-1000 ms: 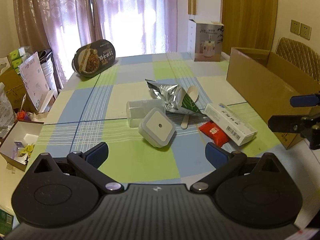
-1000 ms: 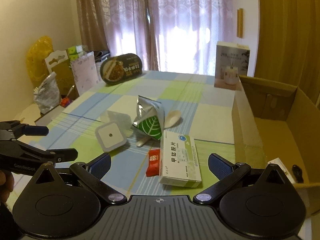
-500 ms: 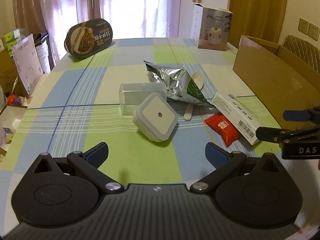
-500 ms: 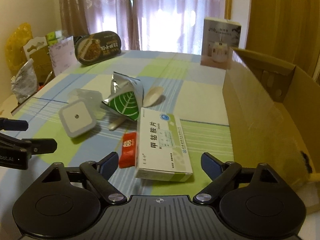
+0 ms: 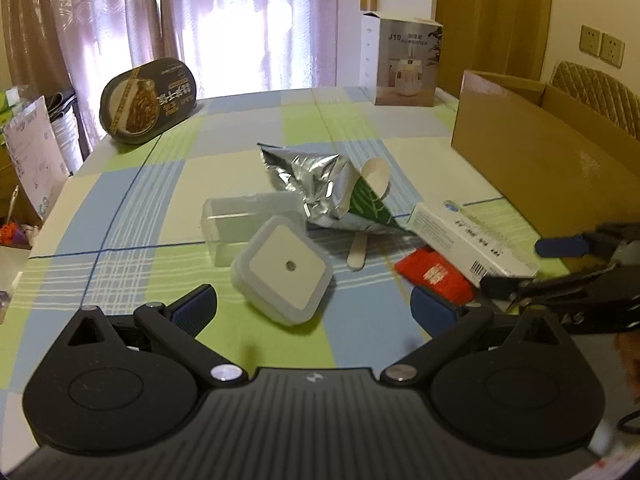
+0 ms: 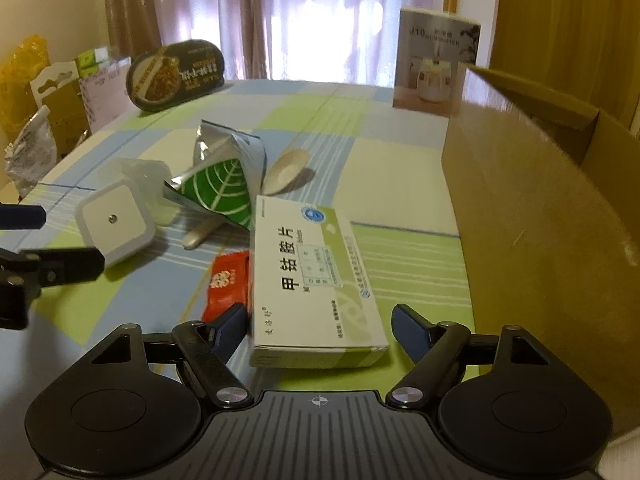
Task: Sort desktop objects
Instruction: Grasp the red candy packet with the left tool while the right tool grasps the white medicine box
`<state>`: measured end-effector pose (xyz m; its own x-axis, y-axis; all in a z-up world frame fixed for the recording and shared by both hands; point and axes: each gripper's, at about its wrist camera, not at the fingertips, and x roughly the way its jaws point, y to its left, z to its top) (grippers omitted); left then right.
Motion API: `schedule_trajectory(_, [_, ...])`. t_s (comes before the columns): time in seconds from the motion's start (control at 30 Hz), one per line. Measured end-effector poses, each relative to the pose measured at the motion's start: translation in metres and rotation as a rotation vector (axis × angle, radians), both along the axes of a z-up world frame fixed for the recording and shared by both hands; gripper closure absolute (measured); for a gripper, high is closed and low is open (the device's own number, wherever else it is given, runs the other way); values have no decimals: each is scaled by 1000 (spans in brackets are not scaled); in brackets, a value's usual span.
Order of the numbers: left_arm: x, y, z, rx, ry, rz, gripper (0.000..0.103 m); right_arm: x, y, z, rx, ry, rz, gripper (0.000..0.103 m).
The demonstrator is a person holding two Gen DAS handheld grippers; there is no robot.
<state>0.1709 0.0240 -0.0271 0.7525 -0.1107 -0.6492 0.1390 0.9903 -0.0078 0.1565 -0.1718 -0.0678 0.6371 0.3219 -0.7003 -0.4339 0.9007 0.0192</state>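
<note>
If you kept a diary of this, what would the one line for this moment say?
phase: approach | right claw: open, straddling medicine box | left claw: open, facing white square night light | cardboard box: right of items

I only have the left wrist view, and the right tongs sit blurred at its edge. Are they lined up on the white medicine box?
Observer: Yes. The right tongs are open, with the near end of the medicine box between them.
Operator: Could anything get pinched along with it?
Observer: The red packet lies against the box's left side, right by the finger on that side.
Operator: Is there room on the other side?
Observer: A strip of bare tablecloth separates it from the cardboard box wall.
</note>
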Motion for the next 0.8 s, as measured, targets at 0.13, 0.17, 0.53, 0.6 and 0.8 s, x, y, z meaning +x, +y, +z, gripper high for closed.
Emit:
schedule_trajectory(0.13, [4, 0, -2, -27, 15, 1, 2, 6, -2, -3, 0, 16, -13, 26])
schedule_trajectory(0.17, [4, 1, -3, -36, 19, 2, 2, 8, -3, -4, 2, 21, -18, 26])
schedule_trajectory(0.53, [5, -1, -6, -53, 39, -3, 2, 12, 6, -11, -69, 11, 14, 32])
schedule_trajectory(0.6, [4, 0, -6, -55, 39, -3, 2, 8, 10, -10, -76, 16, 47, 34])
schedule_trajectory(0.8, [-4, 5, -6, -49, 54, 5, 2, -15, 18, -9, -79, 35, 132, 35])
